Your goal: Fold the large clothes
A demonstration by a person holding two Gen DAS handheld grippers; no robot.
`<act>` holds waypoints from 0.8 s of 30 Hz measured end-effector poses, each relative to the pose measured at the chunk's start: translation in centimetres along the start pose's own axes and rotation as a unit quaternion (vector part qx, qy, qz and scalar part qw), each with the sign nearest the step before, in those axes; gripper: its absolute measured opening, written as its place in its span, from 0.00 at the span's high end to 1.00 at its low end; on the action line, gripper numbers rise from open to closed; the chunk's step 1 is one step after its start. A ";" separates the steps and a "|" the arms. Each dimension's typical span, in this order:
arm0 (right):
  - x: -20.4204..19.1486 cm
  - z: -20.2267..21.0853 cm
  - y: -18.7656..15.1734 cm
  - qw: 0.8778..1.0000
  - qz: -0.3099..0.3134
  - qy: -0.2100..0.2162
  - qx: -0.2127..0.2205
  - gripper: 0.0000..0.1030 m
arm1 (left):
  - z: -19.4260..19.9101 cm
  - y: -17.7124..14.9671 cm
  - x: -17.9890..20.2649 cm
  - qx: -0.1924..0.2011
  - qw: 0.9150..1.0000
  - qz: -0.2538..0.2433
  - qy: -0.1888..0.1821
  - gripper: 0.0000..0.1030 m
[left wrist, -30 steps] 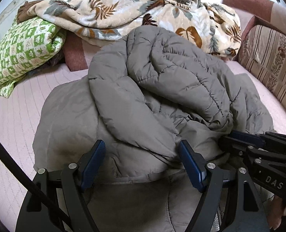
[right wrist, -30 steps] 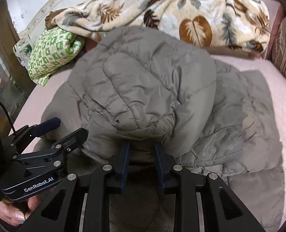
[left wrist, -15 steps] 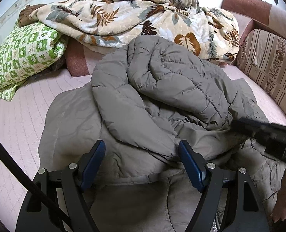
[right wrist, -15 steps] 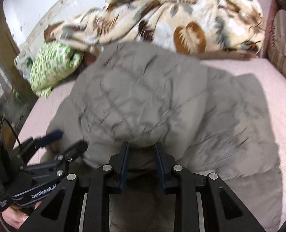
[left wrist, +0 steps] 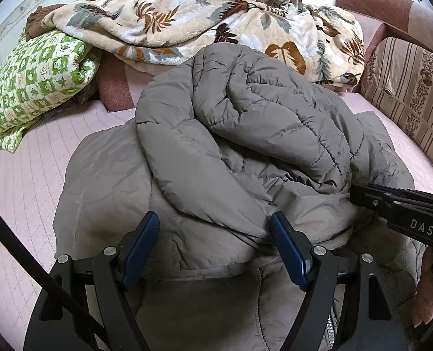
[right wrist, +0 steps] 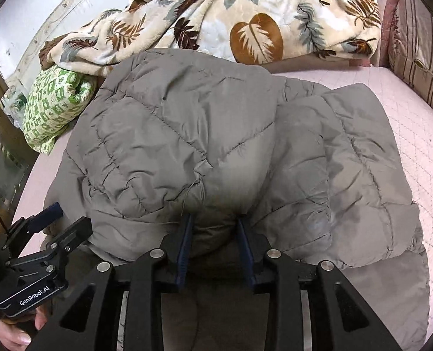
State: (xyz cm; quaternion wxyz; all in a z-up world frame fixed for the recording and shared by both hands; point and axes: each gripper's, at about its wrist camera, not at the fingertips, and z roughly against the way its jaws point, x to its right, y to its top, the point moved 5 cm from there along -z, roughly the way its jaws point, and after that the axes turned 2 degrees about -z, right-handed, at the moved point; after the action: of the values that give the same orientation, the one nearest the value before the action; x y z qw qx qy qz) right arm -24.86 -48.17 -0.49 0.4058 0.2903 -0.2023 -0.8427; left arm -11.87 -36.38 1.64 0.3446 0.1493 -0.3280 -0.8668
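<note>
Grey quilted puffer jacket (left wrist: 245, 152), partly folded: upper padded portion doubled over the flatter lower body, lying crumpled and spread across the pink bed (left wrist: 26, 181).

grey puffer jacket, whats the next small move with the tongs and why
Probably carry the pinched fold further across and lay it down. The right tongs are shut on a bunched edge of the grey puffer jacket, the left tongs stand open around its near edge, and the jacket lies heaped, not flat.

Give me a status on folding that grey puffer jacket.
Done: part of the grey puffer jacket is already folded over onto itself on the pink mattress. In hand: the right gripper pinches a bunched fold; the left gripper is open. Left: it is still lumpy, needing further folds and flattening.
</note>
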 end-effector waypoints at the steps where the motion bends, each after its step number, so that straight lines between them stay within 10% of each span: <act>1: 0.0 0.0 0.0 1.000 0.000 0.000 0.000 0.67 | 0.0 0.0 0.0 0.000 1.000 0.000 0.000 0.25; 24: -2.3 3.9 0.7 0.998 0.028 0.008 0.054 0.61 | 1.5 0.0 0.3 0.011 1.000 -0.004 0.003 0.25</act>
State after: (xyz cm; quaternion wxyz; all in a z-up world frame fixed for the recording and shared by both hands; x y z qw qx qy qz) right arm -25.87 -46.36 3.57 0.4146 0.3126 -0.2520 -0.8166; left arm -12.79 -35.88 2.73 0.3403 0.1574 -0.3358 -0.8641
